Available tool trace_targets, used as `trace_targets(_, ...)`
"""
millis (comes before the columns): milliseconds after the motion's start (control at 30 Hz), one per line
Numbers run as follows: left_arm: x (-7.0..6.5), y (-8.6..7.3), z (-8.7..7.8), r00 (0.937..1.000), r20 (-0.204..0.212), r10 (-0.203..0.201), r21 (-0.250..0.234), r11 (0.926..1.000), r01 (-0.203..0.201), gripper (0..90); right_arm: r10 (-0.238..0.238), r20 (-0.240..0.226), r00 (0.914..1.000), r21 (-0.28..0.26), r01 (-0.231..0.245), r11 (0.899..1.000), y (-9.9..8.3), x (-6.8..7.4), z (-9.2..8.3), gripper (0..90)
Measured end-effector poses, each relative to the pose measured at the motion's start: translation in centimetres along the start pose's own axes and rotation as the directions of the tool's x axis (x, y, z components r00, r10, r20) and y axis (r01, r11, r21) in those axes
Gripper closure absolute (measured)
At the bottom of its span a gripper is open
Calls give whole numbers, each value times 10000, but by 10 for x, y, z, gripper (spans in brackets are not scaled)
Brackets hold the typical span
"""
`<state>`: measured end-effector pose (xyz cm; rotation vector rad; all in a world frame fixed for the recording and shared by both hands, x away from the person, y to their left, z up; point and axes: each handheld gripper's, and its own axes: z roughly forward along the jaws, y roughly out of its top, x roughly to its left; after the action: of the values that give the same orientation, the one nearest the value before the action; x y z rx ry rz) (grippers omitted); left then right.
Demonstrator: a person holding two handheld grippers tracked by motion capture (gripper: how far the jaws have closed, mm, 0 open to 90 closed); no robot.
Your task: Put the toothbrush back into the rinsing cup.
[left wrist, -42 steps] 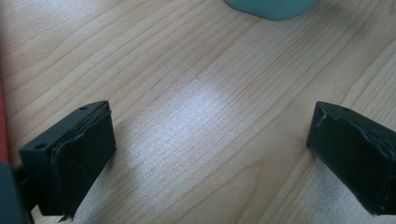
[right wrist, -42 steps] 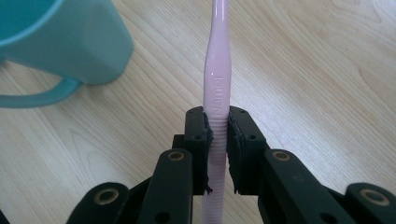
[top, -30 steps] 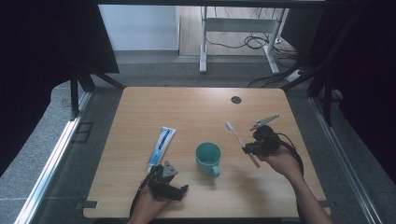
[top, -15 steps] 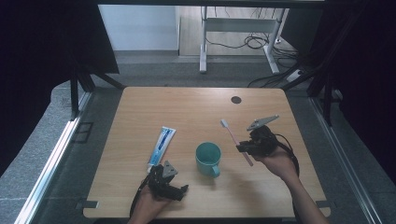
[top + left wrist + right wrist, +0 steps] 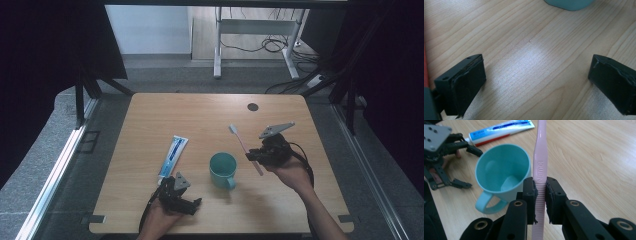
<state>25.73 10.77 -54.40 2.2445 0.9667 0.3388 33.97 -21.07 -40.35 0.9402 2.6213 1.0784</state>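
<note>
My right gripper (image 5: 253, 156) (image 5: 540, 190) is shut on the ribbed handle of a pink toothbrush (image 5: 244, 146) (image 5: 540, 165), held above the table just right of a teal mug (image 5: 223, 170) (image 5: 502, 173). The brush head points toward the far side. A toothpaste tube (image 5: 172, 156) (image 5: 499, 131) lies flat left of the mug. My left gripper (image 5: 195, 204) (image 5: 534, 85) rests low at the table's front edge, jaws wide open over bare wood, with the mug's base (image 5: 569, 3) just ahead of it.
The wooden table (image 5: 200, 120) has a dark round hole (image 5: 253, 107) near its far right. A metal desk frame and cables (image 5: 260, 45) stand on the floor beyond. Dark curtains flank both sides.
My right gripper has carried the toothbrush left and slightly up, closer to the mug. The left gripper has stayed still.
</note>
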Motion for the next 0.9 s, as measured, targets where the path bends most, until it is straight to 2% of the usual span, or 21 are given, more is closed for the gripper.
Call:
trace_targets(467,0,0,0,10000,-2,2,3,10000,-2,13,-161,-409,9990,-531,139,9985,16,12,5,787)
trace_targets(900,0,0,0,10000,4,-3,3,10000,3,13,-232,-599,9979,-977,173,9951,29,19,10,787)
